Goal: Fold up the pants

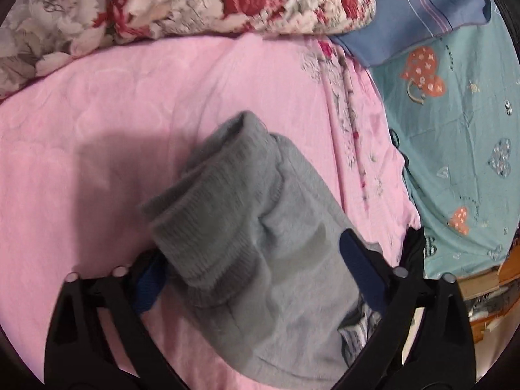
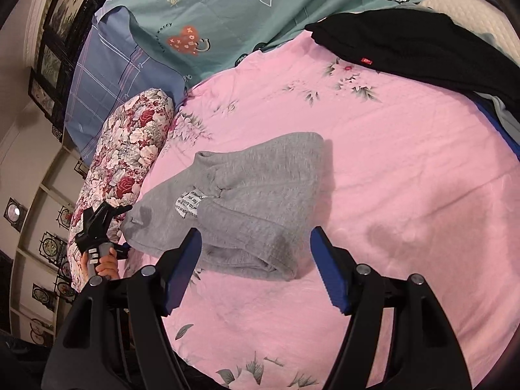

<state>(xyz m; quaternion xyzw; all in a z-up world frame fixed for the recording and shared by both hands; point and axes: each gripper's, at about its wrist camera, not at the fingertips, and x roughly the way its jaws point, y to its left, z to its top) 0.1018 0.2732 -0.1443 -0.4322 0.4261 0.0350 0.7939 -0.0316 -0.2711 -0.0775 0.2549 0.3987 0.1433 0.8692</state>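
Note:
The grey pants (image 1: 260,227) lie in a folded bundle on the pink sheet (image 1: 130,113). In the left wrist view they fill the space between the blue pads of my left gripper (image 1: 253,247), whose jaws stand wide and do not visibly pinch the cloth. From the right wrist view the pants (image 2: 260,188) show a white label, and my left gripper (image 2: 127,227), held by a hand (image 2: 107,265), sits at their left corner. My right gripper (image 2: 256,234) hovers open over their near edge, holding nothing.
A rolled floral quilt (image 2: 130,149) lies along the left of the pants, with a blue checked pillow (image 2: 113,74) behind it. A black garment (image 2: 406,45) is on the far right of the pink sheet (image 2: 390,178). A teal heart-print sheet (image 1: 455,130) borders it.

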